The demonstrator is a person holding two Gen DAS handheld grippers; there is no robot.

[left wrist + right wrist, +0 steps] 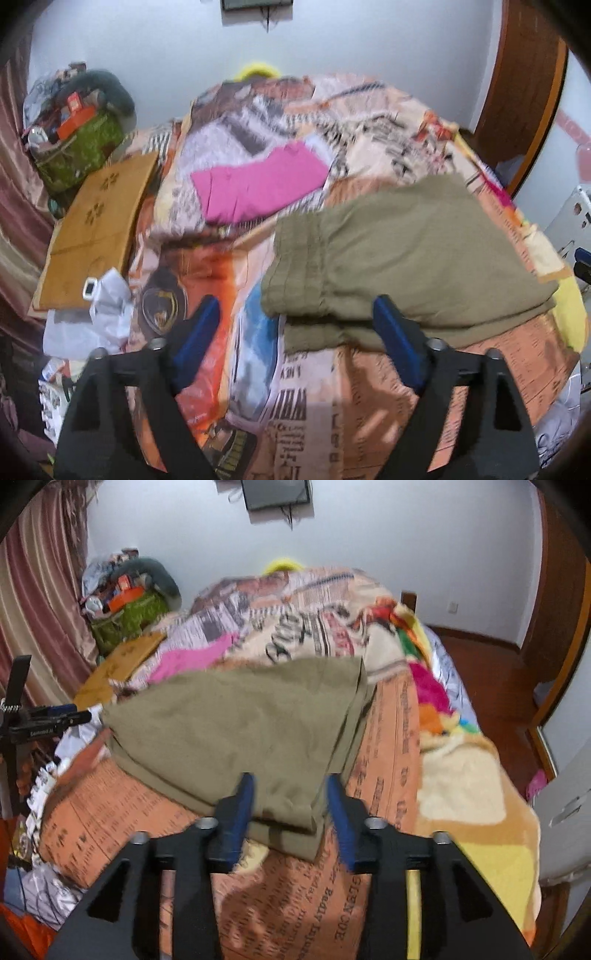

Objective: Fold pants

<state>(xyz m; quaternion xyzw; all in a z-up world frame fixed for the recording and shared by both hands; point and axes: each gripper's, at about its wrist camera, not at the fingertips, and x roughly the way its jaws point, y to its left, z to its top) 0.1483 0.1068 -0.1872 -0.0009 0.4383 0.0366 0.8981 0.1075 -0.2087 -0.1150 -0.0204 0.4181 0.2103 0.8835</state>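
Left gripper (293, 308): blue fingers (199, 325) spread wide, nothing between them. It hangs over the bed (317, 406), just short of the pants' near left corner; the right finger overlaps the near edge of the cloth in the left wrist view, contact not clear.

Right gripper (290, 784): fingers (242, 801) parted, one on each side of the near corner of the pants (236, 723). The cloth corner sits in the gap; neither finger visibly presses it.

Pants, olive: folded into a thick flat bundle, several layers showing at the near edge. They lie on the newspaper-print bedcover, toward the right side of the bed in the left wrist view (406, 251). Waistband with ribbed seams at the left end.

Beyond the pants, left: a pink garment (258, 184) lying flat on the cover, apart from the pants.

Left edge of the bed: a tan board (96, 229), white crumpled paper (107, 295) at its near end. Farther left, a green bag (81, 147) heaped with odds and ends, against a curtain (37, 609).

Right side of the bed in the right wrist view: a bright multicolour blanket (461, 794), then wooden floor.

Far: white wall, a dark screen (277, 493) mounted high.
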